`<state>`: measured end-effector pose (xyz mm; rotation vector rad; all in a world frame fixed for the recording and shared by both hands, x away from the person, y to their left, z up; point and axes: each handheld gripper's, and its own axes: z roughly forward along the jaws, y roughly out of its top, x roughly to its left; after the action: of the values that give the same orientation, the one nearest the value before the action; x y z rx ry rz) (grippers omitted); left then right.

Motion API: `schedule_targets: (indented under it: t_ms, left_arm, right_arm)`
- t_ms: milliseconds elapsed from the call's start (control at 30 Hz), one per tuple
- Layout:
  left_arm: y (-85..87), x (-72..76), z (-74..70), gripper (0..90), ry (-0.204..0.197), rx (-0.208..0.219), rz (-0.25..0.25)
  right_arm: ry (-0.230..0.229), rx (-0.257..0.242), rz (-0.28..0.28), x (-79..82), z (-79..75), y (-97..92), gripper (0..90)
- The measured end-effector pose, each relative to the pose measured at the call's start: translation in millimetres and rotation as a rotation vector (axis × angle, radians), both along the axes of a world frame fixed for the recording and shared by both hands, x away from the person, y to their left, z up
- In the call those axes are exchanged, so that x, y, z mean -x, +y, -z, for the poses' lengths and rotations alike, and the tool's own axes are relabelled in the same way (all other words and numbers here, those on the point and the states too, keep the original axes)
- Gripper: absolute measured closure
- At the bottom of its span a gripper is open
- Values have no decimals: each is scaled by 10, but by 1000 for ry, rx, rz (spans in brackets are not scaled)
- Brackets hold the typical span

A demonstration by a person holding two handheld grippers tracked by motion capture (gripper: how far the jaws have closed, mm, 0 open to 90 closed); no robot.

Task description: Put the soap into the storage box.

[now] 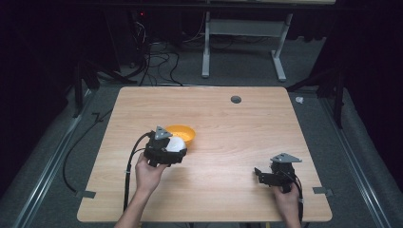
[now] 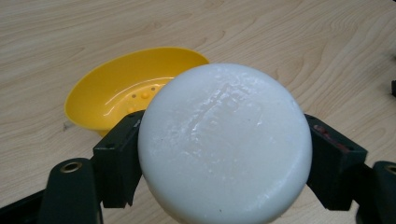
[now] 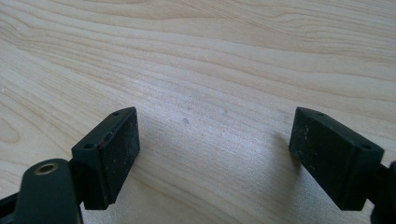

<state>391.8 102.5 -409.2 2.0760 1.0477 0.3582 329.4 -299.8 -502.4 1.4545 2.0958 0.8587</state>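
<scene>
Left gripper (image 1: 177, 148) grips white round object (image 1: 176, 144) — seemingly just beside yellow bowl (image 1: 184, 132).

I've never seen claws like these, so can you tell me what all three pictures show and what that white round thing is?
A person sits at a wooden table and holds a black pinching tool in each hand. One picture looks down from above. The other two come from small cameras that ride on the tools. The left gripper squeezes a white round block, maybe soap, between its jaws. Just behind it lies a yellow dish with little bumps inside. The right gripper is open, holds nothing, and looks at bare wood.
</scene>
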Motion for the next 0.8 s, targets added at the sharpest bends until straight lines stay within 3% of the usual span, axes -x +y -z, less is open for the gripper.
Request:
schedule_targets:
  t_ms: [233, 567, 800]
  left_arm:
    - [-21, -92, -17, 245, 11, 7, 0]
    - [-75, -191, -8, 245, 19, -21, -2]
    - [-81, -325, 26, 245, 30, -11, -31]
  right_arm:
    - [0, 0, 1, -1, 0, 0, 171]
    - [0, 0, 1, 0, 0, -1, 171]
    - [0, 0, 4, -1, 0, -2, 171]
